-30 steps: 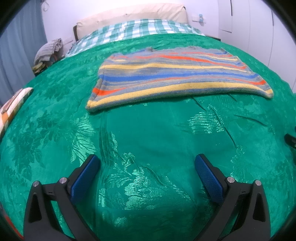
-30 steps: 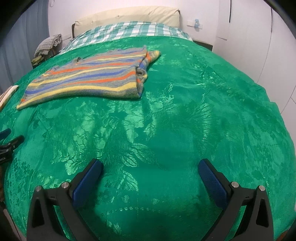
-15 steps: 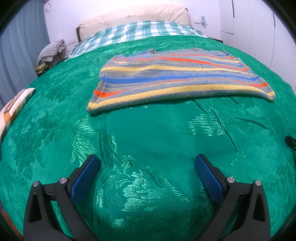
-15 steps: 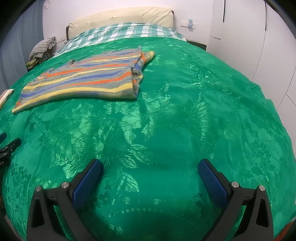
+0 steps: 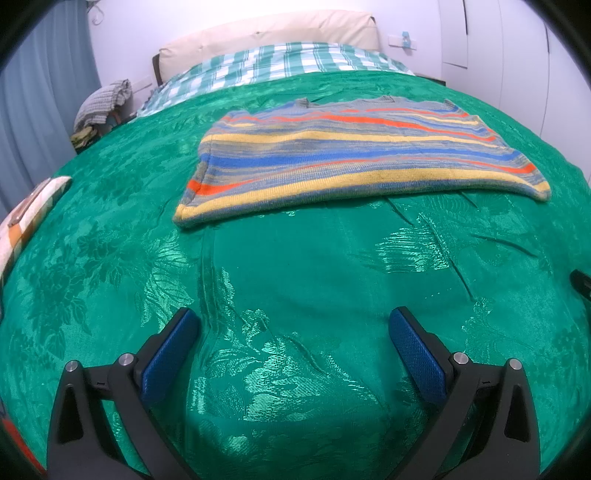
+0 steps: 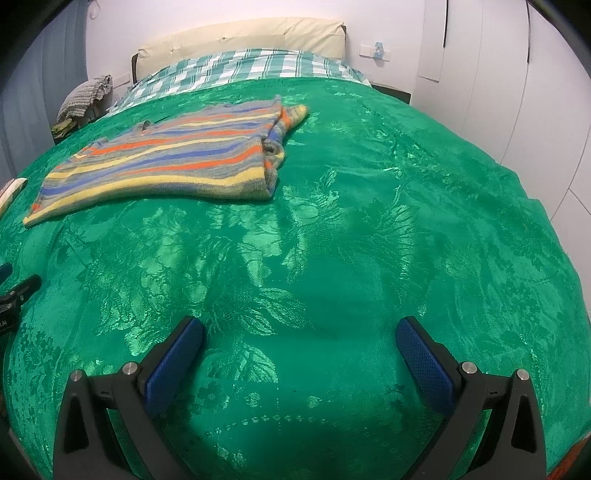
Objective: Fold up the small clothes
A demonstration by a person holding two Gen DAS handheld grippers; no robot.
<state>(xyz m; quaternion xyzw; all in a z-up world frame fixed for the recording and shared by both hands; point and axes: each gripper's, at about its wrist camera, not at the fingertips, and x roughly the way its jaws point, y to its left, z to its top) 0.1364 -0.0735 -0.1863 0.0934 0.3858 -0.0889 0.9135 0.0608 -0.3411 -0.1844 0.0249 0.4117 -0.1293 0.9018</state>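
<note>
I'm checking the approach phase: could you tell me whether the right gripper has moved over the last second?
Yes. In the right wrist view the striped sweater and headboard have drifted left, so the open right gripper has swung or shifted rightward.

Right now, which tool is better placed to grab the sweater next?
Left. The sweater lies straight ahead of the open left tool; from the open right tool it sits off to the left.
</note>
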